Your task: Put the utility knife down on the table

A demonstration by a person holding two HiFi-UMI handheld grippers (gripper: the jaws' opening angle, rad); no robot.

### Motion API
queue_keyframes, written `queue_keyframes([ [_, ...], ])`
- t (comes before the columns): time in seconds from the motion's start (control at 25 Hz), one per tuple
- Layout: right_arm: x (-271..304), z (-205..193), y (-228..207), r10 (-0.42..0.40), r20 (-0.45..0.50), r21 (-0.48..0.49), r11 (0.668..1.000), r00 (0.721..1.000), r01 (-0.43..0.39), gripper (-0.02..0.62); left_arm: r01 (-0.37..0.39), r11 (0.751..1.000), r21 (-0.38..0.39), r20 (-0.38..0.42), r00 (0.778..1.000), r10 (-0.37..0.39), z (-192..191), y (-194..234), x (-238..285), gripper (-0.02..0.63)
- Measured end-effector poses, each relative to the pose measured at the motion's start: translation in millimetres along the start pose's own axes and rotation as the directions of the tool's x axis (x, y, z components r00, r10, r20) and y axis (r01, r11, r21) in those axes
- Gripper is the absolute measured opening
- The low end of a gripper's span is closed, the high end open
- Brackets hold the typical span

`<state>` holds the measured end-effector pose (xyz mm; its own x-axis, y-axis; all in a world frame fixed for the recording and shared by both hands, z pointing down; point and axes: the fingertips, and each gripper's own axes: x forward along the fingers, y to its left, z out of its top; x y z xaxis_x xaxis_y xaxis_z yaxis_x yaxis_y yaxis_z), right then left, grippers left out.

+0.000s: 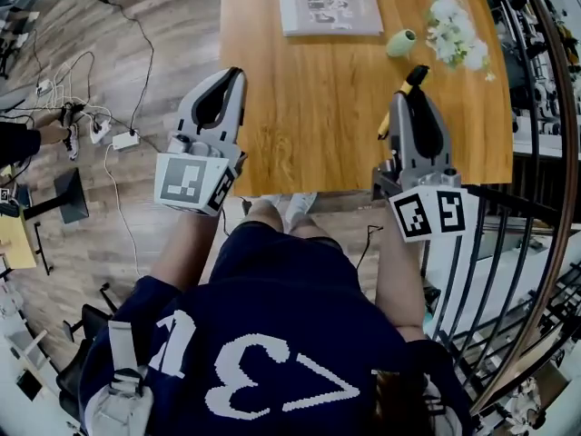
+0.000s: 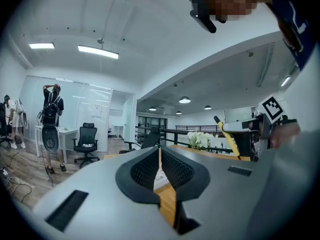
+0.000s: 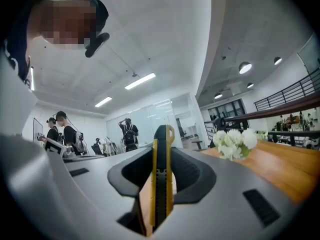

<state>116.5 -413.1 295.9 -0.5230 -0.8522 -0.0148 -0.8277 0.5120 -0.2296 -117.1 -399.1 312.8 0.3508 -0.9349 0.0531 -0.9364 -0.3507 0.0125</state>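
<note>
Right now the knife (image 3: pixel 161 184), yellow and black, stands upright between the jaws of the right gripper (image 1: pixel 410 98), which are clamped on its sides. In the head view it is over the right part of the table (image 1: pixel 318 107), near the front edge. The left gripper (image 2: pixel 160 151) has its jaws pressed together with nothing between them, at the table's left front edge. Farther back lie a booklet (image 1: pixel 329 9), a green vase (image 1: pixel 400 43) and white flowers (image 1: pixel 457 33).

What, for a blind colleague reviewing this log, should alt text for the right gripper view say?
The right tool is shut on a yellow-and-black utility knife, held upright between its jaws. Beyond are a wooden table with white flowers and people standing.
</note>
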Motion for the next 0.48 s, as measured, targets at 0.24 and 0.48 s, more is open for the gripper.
queue_keyframes([
  [0.24,28,-123,-20,-0.079,-0.277,-0.008,0.997,0.958,0.080,0.124,0.020,1.000,-0.021,-0.081,0.996,-0.021,-43,10,14,0.028],
  [0.48,36,-247,-53,-0.147,-0.564,-0.071,0.989,0.812,0.130,0.124,0.028,0.999,-0.046,-0.138,0.990,-0.035,-81,17,20,0.028],
])
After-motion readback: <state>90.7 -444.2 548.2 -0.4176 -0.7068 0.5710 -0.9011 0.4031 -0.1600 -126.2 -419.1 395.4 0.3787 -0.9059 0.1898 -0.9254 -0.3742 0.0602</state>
